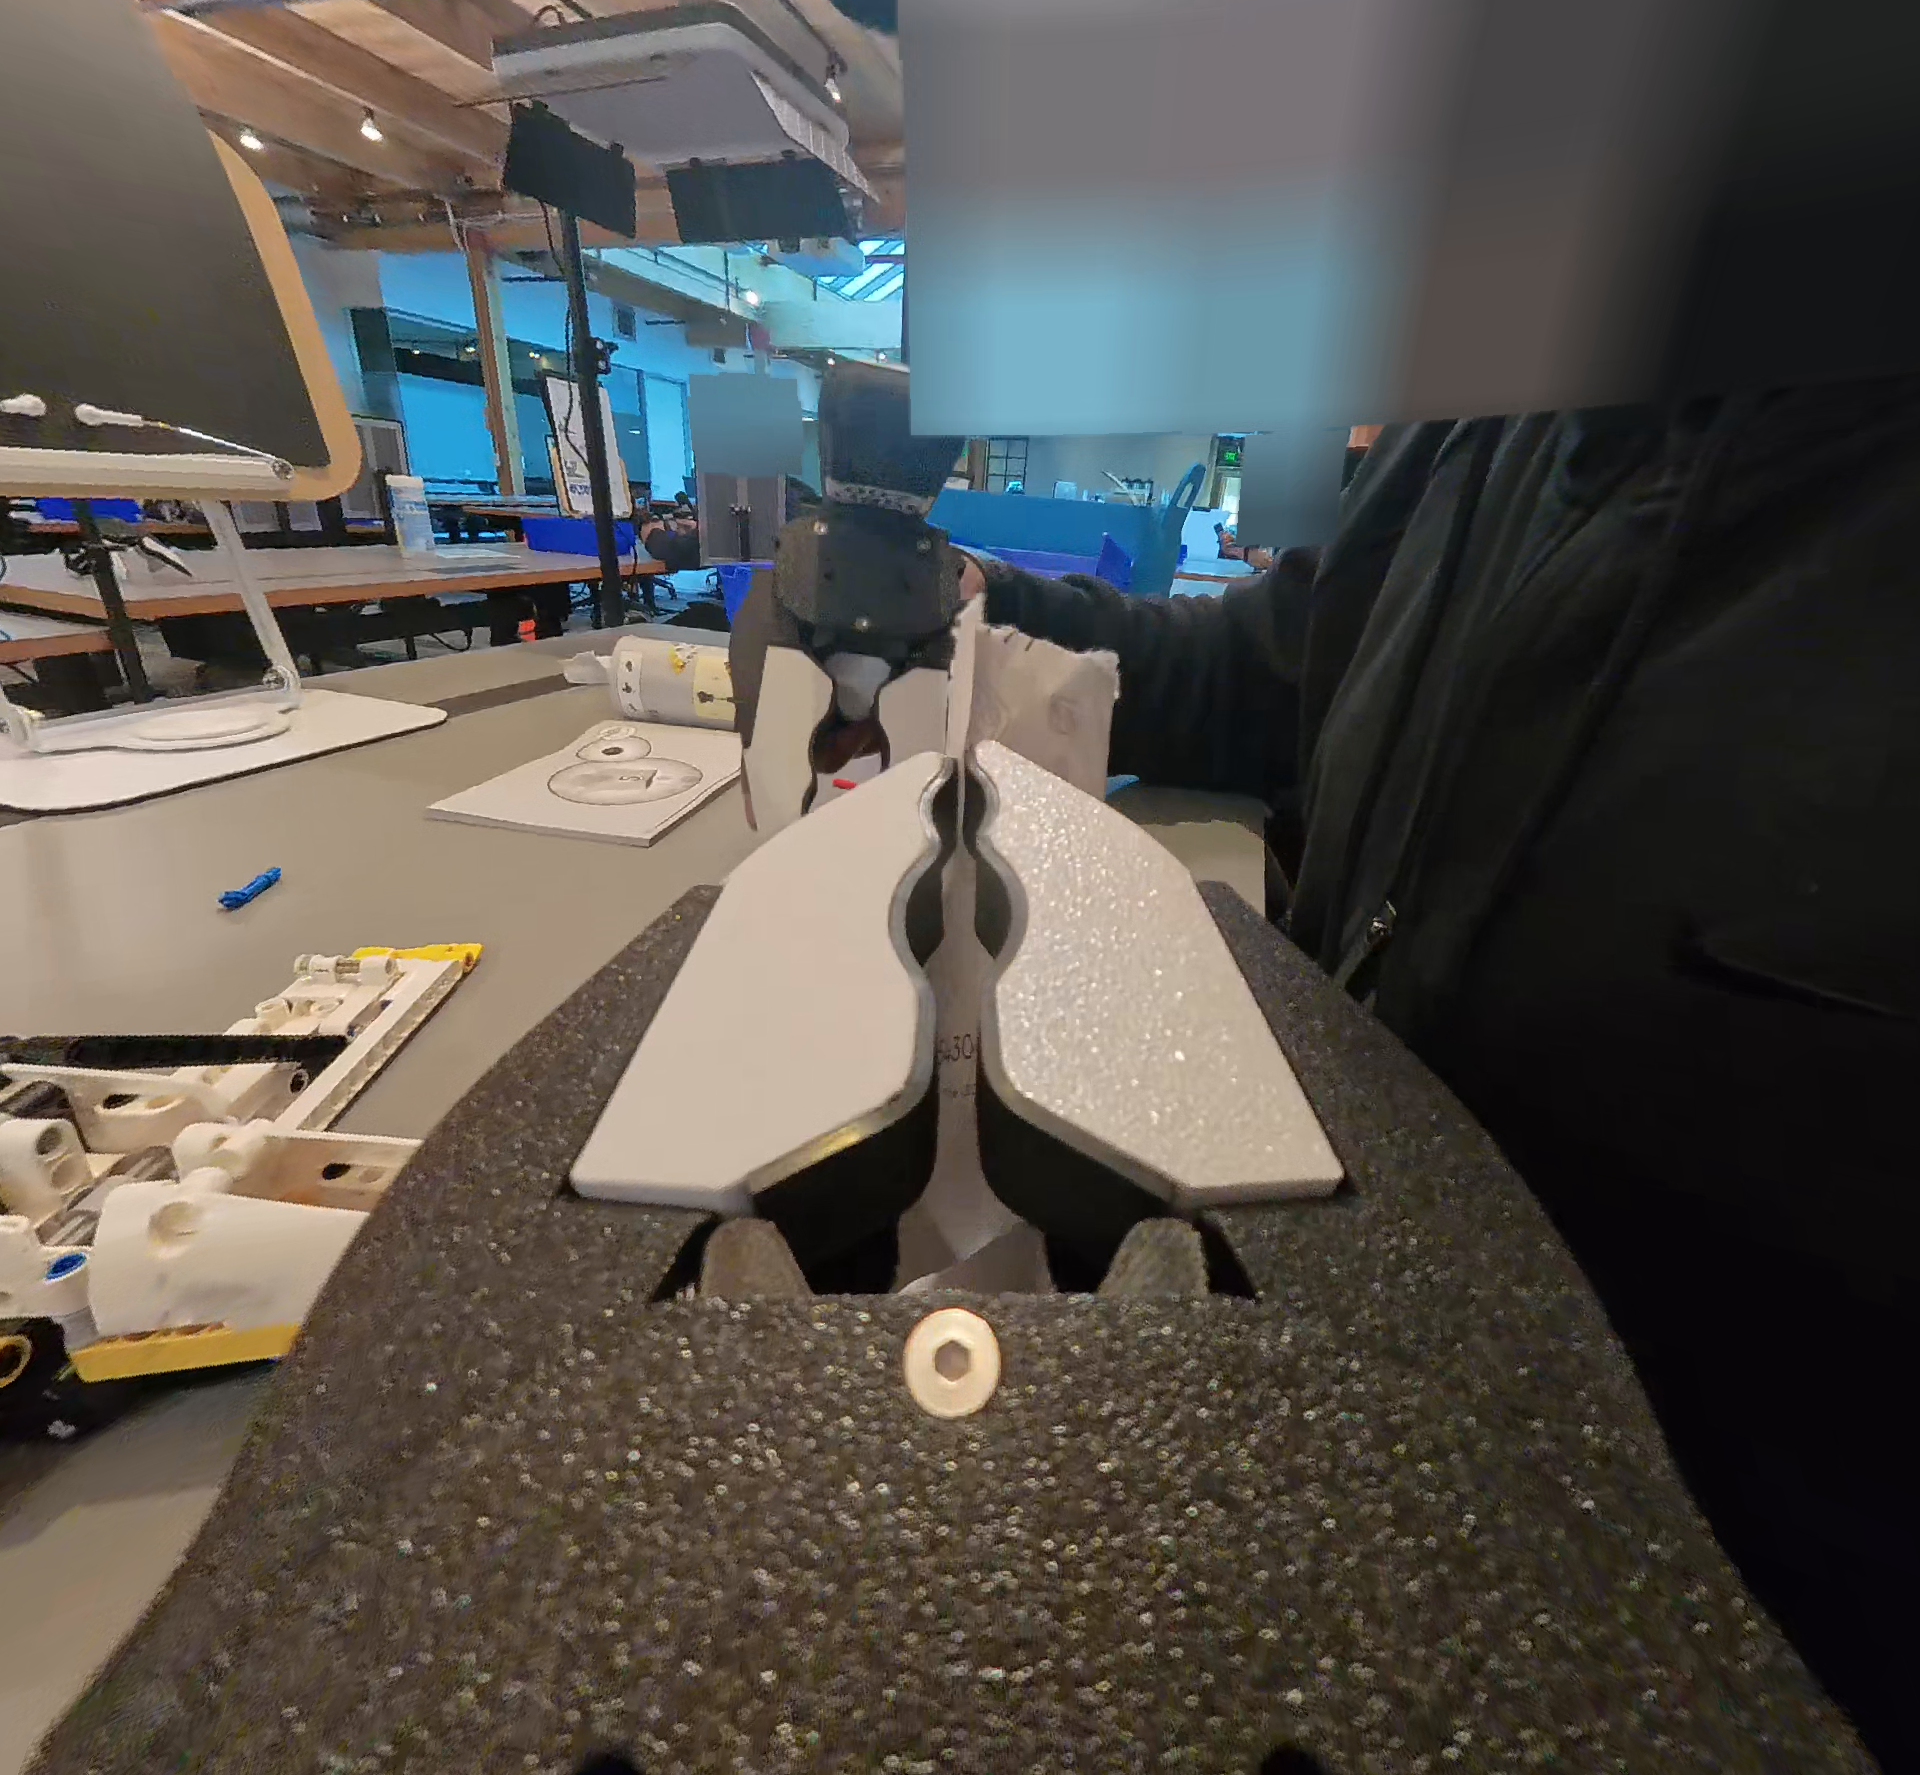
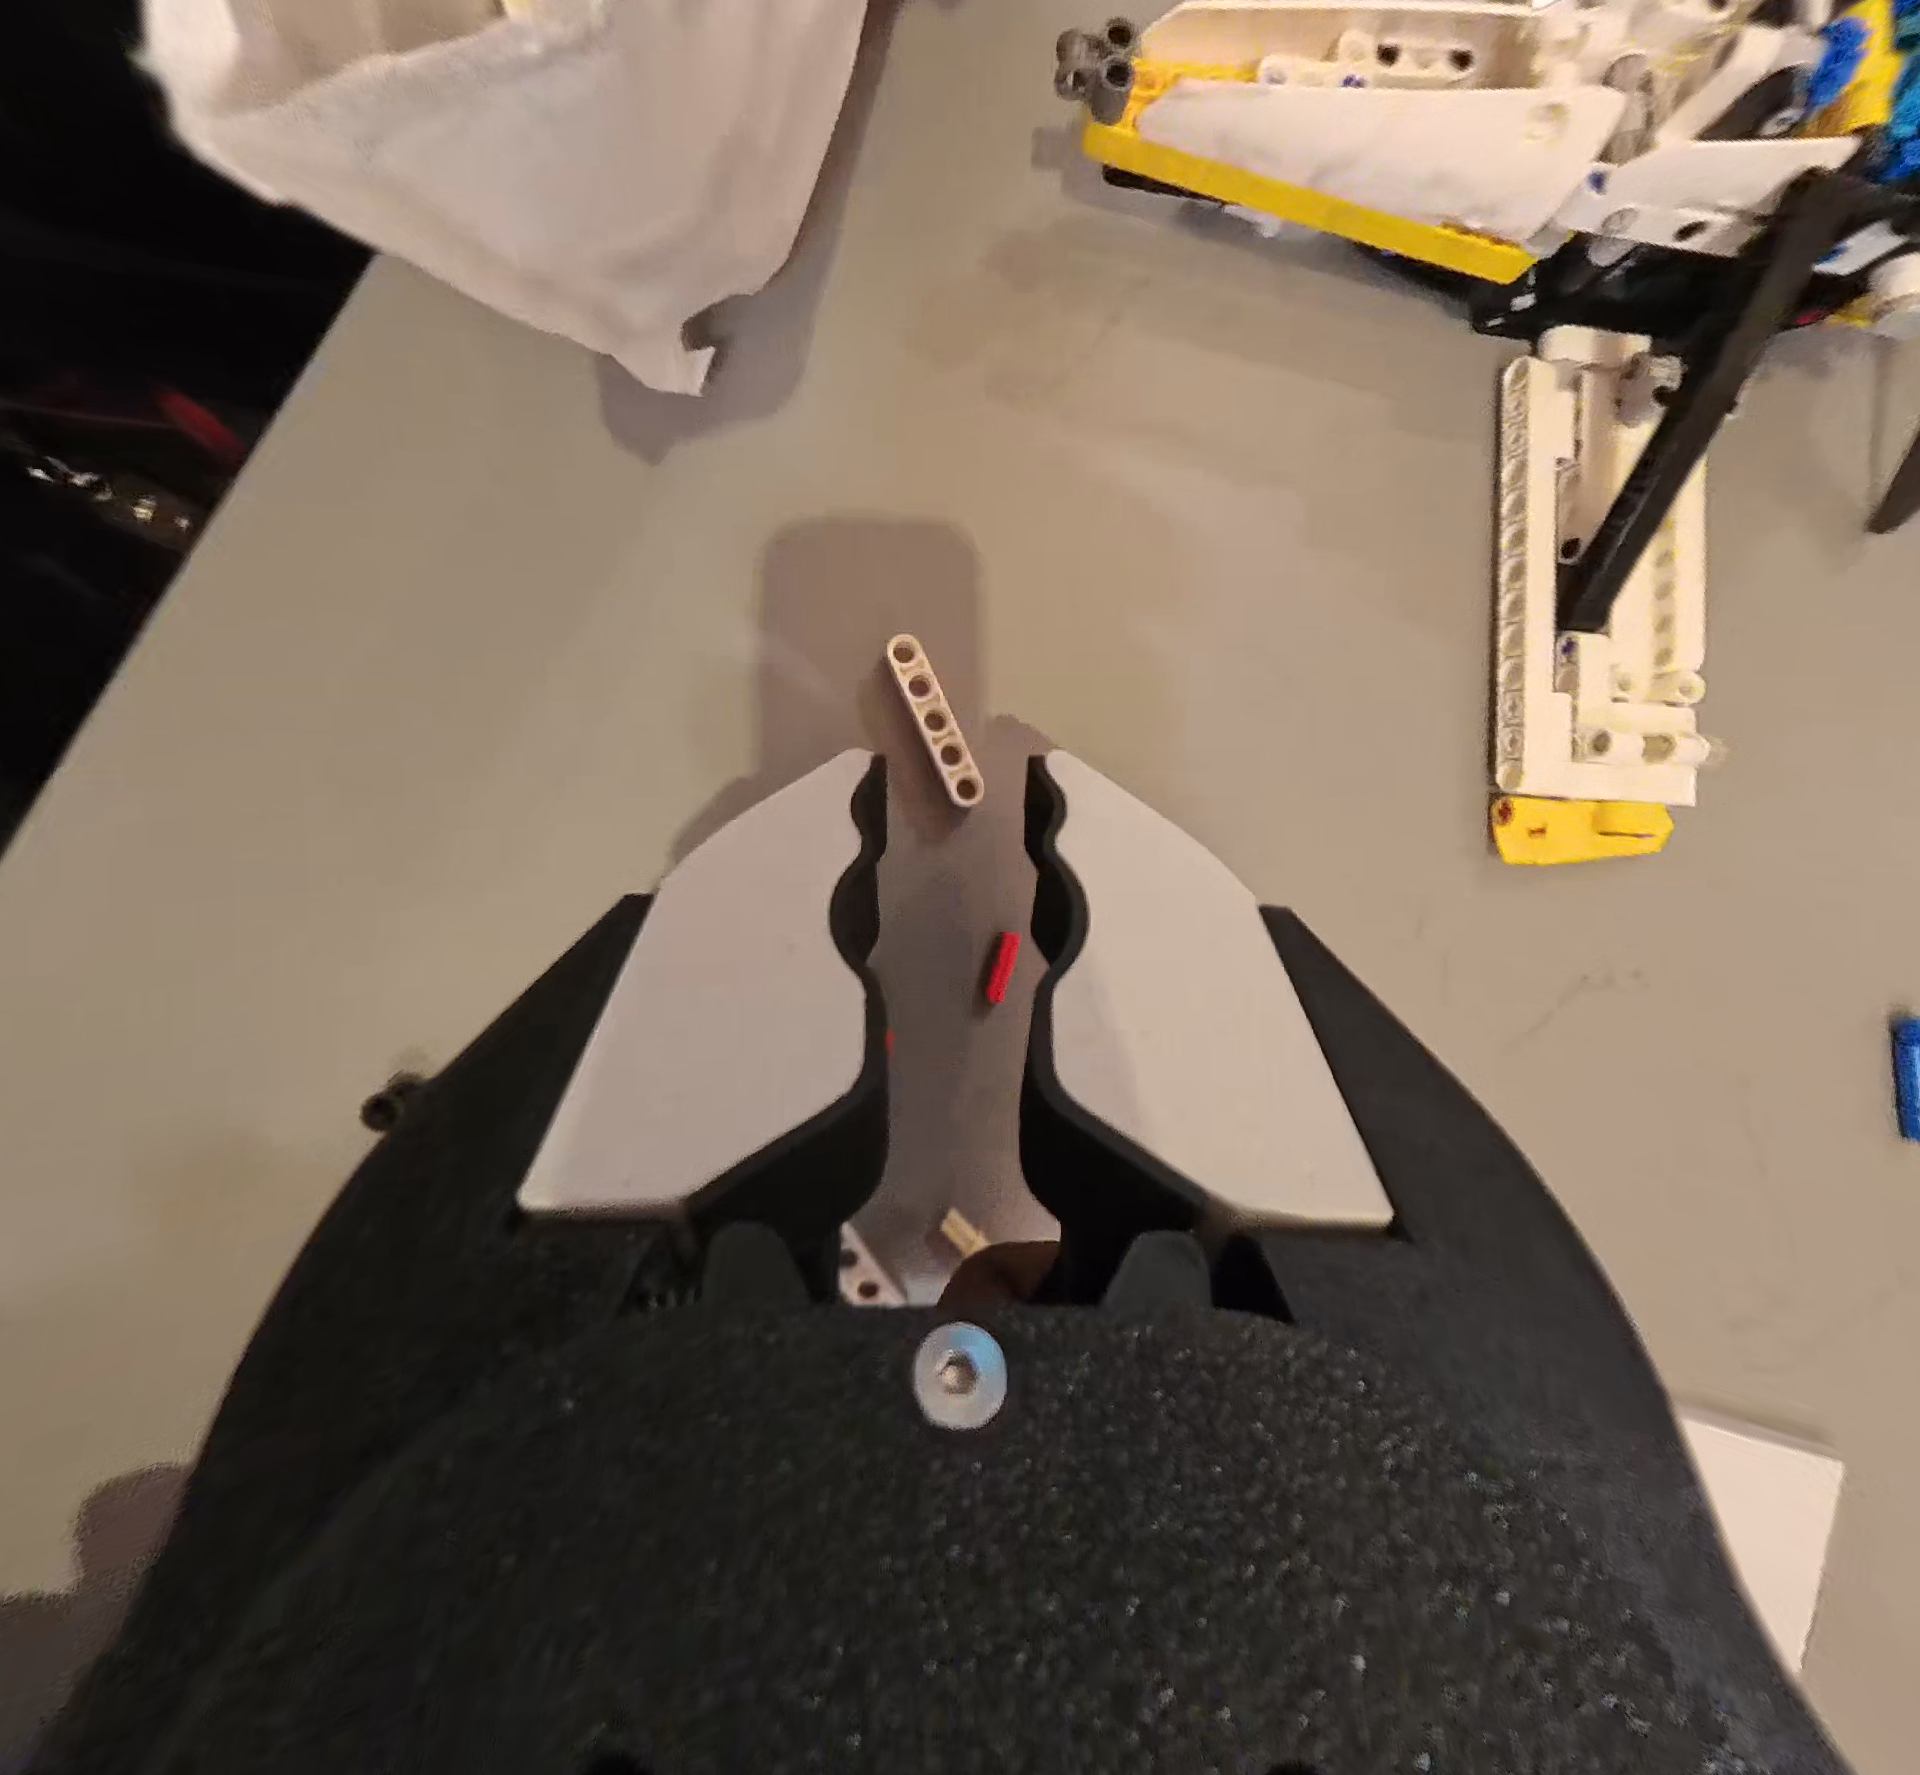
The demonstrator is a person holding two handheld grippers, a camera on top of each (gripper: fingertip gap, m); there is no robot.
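Left wrist view: left claw (image 1: 961,769) clamped on white paper bag (image 1: 1044,702) edge, held above bench (image 1: 312,852).
Right claw (image 2: 954,769) apart over bench, unladen; white 5-hole beam (image 2: 934,734) lies w/ near end between tips, red pin (image 2: 1002,965) below, both nr bench's rounded edge.

Bright, even indoor light from ceiling lamps (image 1: 369,127); soft shadows on the grey table (image 2: 520,686); edges bowed, slightly blurred.

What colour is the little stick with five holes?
The stick with five holes is white, clearest in the right wrist view.
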